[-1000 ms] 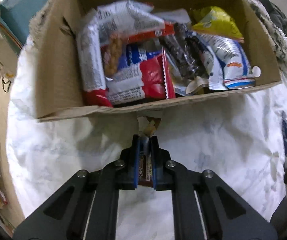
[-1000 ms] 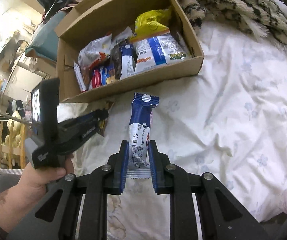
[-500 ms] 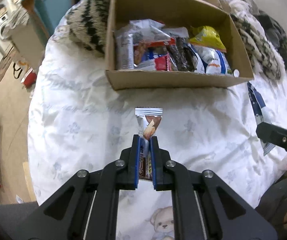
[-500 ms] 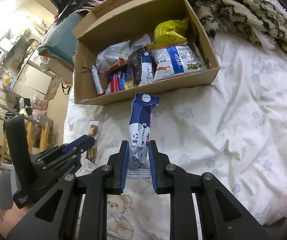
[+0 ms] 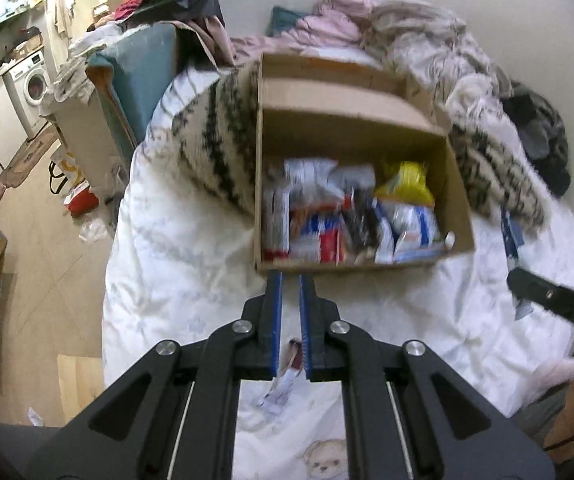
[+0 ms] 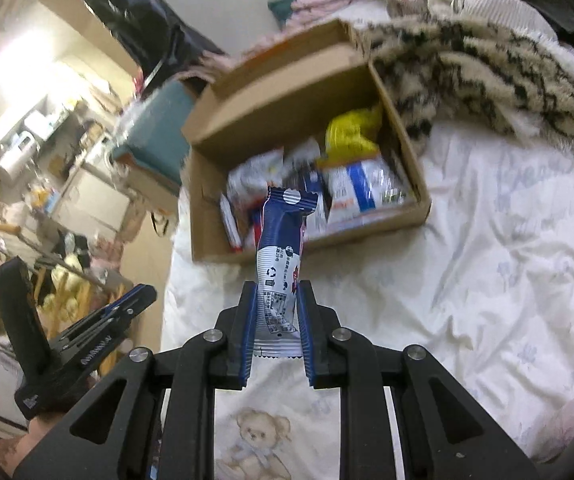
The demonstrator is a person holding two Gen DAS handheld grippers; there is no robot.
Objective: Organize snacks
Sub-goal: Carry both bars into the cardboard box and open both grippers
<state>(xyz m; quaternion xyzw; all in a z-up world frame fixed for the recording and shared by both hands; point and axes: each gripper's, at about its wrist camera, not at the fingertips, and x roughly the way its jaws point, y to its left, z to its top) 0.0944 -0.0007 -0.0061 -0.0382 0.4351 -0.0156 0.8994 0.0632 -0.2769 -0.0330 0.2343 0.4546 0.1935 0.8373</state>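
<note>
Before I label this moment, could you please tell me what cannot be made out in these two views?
- Left wrist view: motion blur smears the packets in the box; labels unreadable.
- Left wrist view: the left gripper hides most of a small wrapper; gripped or lying loose, unclear.
- Right wrist view: the blue snack bar in the right gripper covers packets behind it.
</note>
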